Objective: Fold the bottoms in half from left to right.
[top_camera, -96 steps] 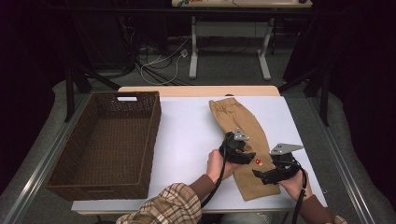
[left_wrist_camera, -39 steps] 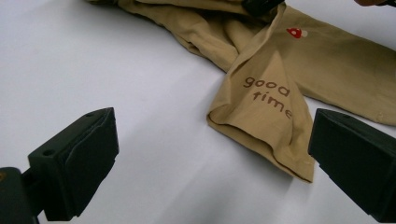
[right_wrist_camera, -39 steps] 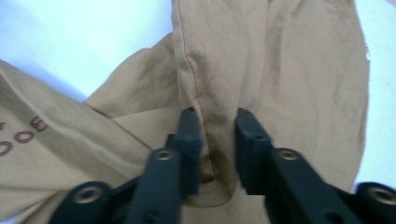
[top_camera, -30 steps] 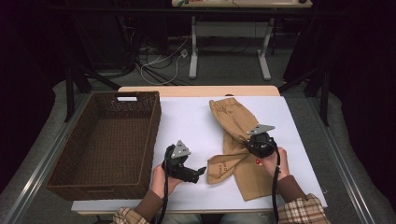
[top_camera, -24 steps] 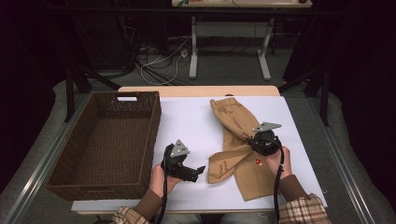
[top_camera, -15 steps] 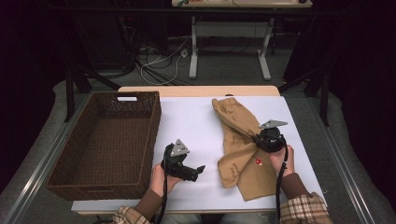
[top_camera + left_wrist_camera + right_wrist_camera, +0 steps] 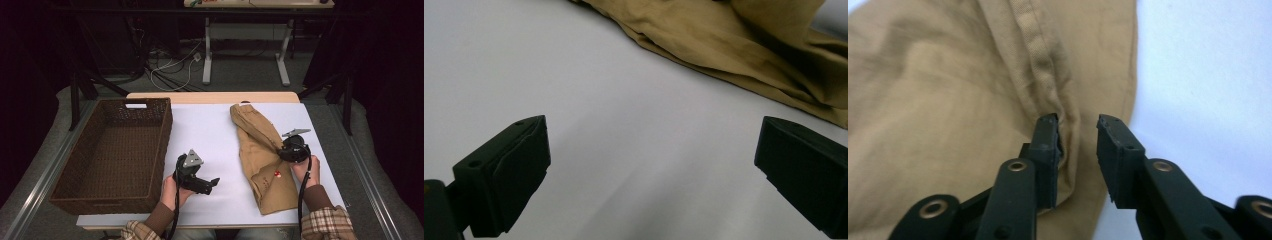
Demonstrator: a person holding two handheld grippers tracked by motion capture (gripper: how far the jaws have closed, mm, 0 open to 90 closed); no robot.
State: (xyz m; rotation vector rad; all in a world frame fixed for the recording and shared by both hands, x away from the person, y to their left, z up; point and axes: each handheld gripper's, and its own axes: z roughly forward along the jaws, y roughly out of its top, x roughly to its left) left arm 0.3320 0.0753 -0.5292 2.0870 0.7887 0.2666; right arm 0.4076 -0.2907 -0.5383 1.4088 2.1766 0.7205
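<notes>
Trousers [image 7: 265,165] folded, lower hem unclear

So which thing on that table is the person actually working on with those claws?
Start at the white table: a big brown wicker basket fills its left side. To the right of it lies a tan pair of trousers, folded into a long strip running away from the person, under the right claw. It is the only piece of cloth there, marked by a small red dot.

Table brightly lit, surroundings dark, close-ups soft.
</notes>
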